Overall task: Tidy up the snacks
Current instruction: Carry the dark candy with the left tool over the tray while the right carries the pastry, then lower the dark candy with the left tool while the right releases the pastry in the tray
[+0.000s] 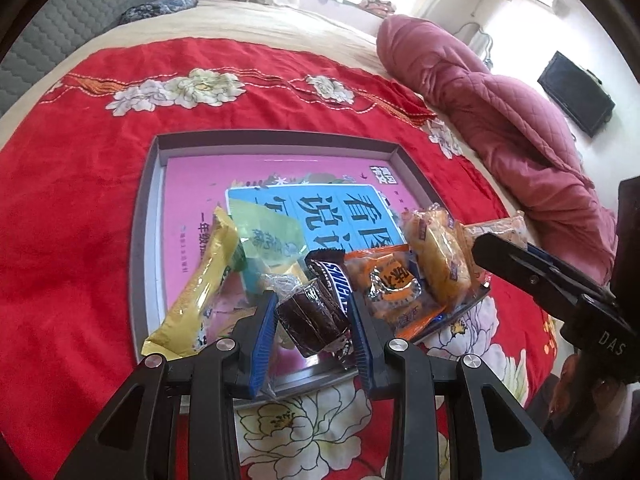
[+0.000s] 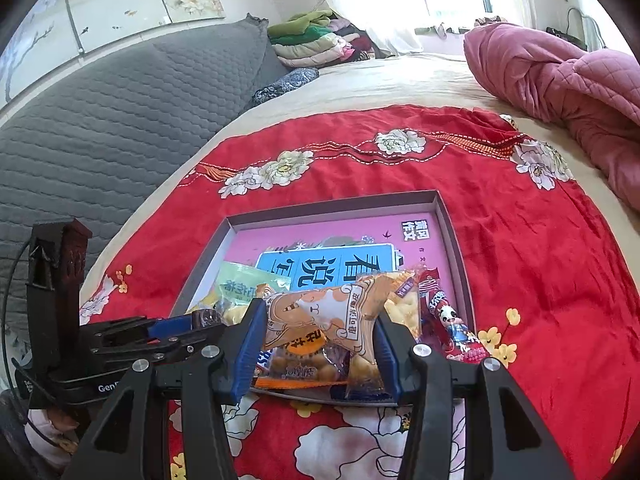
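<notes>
Over the tray (image 1: 149, 216), left fingers (image 1: 267, 320) hold a dark cake (image 1: 310, 314) and right fingers (image 2: 251, 332) hold a cat-print packet (image 2: 320, 320), likely for sorting.

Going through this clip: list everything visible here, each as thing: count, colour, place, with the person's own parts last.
box lid: 1, grey rim, on the red cloth, holding the snacks.
pink book: 1, pink with blue panel, flat inside the lid.
yellow packet: 1, yellow, lid's near left.
green packet: 1, pale green, on the book.
Snickers bar: 1, brown, lid's near middle.
dark cake: 1, brown, clear wrap, between left tool fingers.
orange packet: 1, right of the Snickers.
cat-print packet: 1, orange-white, between right tool fingers.
red cloth: 1, floral, on the bed.
pink quilt: 1, bunched, far right.
left tool: shut on the cake.
right tool: shut on the packet.
</notes>
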Demonstrator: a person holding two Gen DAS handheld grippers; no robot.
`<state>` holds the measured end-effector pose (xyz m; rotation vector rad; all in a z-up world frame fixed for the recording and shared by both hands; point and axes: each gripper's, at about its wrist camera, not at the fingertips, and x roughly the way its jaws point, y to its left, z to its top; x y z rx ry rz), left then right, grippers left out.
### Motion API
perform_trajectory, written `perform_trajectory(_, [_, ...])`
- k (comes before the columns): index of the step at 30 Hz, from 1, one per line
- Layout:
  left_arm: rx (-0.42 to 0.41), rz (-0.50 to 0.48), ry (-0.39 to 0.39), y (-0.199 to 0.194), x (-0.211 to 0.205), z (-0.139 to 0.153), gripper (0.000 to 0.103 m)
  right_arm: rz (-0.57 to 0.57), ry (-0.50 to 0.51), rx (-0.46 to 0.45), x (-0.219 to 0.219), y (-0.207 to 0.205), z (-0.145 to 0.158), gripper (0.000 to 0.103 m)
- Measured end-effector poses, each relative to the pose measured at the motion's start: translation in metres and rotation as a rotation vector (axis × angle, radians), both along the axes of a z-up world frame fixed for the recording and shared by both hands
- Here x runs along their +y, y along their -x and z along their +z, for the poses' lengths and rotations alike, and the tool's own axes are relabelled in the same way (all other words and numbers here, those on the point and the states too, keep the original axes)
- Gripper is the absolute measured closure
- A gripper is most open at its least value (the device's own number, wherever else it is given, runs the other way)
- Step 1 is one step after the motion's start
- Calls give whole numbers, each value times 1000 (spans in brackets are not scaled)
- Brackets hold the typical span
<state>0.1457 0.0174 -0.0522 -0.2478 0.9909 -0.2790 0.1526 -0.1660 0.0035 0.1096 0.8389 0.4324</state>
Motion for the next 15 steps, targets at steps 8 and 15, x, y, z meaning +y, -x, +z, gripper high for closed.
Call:
perform_trajectory(8, [18, -19, -1, 0, -3, -8, 66, 10, 13, 14, 11, -5, -5, 53])
perform_trajectory(15, [39, -9, 0, -1, 2, -12, 66, 34, 27, 26, 23, -7, -10, 53])
